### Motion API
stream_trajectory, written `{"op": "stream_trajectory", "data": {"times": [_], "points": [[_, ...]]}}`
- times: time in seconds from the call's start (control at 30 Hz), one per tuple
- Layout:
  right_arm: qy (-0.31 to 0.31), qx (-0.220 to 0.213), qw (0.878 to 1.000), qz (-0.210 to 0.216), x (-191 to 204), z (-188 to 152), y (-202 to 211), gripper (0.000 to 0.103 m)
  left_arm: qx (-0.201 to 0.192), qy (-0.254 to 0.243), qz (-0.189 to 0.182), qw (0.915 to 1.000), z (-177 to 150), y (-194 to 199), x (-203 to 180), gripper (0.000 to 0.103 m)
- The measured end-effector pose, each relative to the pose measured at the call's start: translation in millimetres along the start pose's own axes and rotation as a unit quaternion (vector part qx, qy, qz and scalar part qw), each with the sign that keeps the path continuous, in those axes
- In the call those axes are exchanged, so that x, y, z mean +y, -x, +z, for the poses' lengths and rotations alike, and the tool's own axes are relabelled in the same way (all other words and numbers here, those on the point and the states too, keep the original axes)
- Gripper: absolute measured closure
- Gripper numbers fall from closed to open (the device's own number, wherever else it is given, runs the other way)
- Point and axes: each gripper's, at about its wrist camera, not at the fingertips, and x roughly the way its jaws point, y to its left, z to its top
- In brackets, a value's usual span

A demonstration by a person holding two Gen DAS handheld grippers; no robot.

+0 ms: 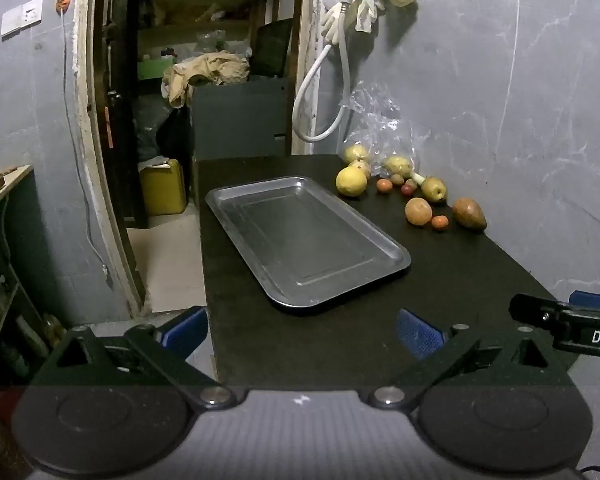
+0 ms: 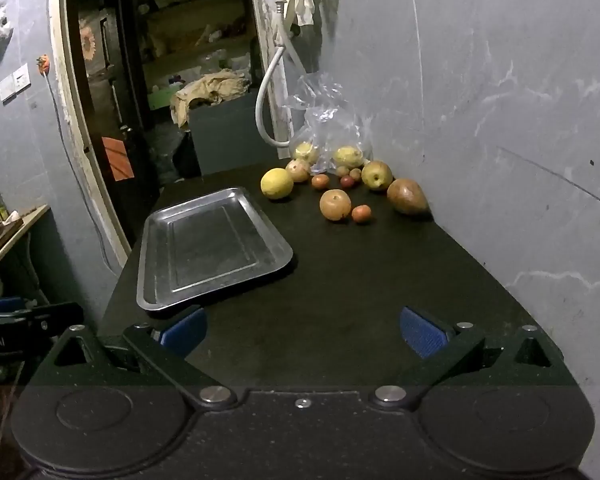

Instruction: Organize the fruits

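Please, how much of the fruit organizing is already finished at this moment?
Nothing looks done yet: the metal tray holds no fruit. All the fruit lies on the black table near the wall, such as the yellow citrus, the brown pear and the fruit by the plastic bag. Nothing is in hand: the left gripper and the right gripper are both open. Presumably every fruit remains to be moved onto the tray.
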Motion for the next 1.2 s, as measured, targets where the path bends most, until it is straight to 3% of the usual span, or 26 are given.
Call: {"op": "stream_trajectory", "data": {"times": [1.2], "points": [[-0.009,0.015,1.000,0.009,-7.3,2.2,-17.0,0.000,0.014,0.006,0.012,0.9998,4.8,-18.7,2.6,0.001]]}}
